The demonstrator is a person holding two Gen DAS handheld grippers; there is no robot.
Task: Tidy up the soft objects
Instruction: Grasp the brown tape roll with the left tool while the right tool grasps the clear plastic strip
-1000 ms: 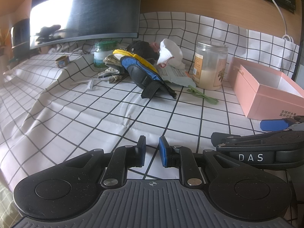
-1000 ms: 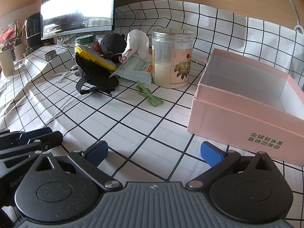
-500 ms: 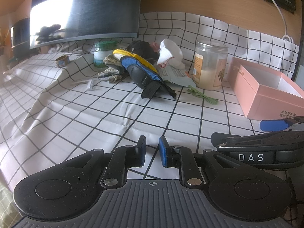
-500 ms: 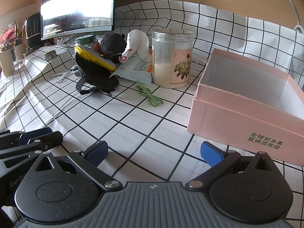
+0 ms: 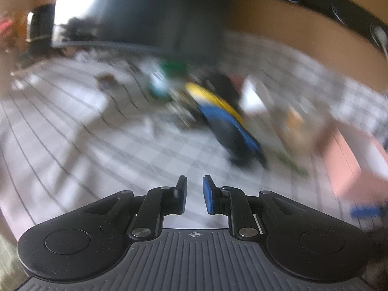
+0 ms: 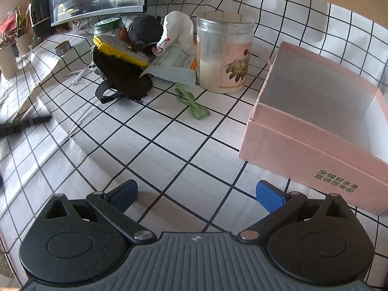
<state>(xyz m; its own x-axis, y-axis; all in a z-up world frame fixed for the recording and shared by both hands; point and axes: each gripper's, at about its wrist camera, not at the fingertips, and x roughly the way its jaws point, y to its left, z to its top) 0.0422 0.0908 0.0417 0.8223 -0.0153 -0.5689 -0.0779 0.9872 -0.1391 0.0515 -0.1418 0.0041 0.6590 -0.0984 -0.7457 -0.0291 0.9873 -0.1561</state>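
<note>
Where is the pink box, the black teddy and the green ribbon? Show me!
pink box (image 6: 312, 145), right wrist view, on its near outer wall.
black teddy (image 6: 145, 29), right wrist view, on its round head.
green ribbon (image 6: 194, 105), right wrist view, on the middle of the strip.

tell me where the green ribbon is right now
In the right wrist view the green ribbon lies flat on the checked cloth, just in front of the jar, left of the pink box.

Both wrist views face the soft pile (image 6: 126, 72), the left one blurred.
</note>
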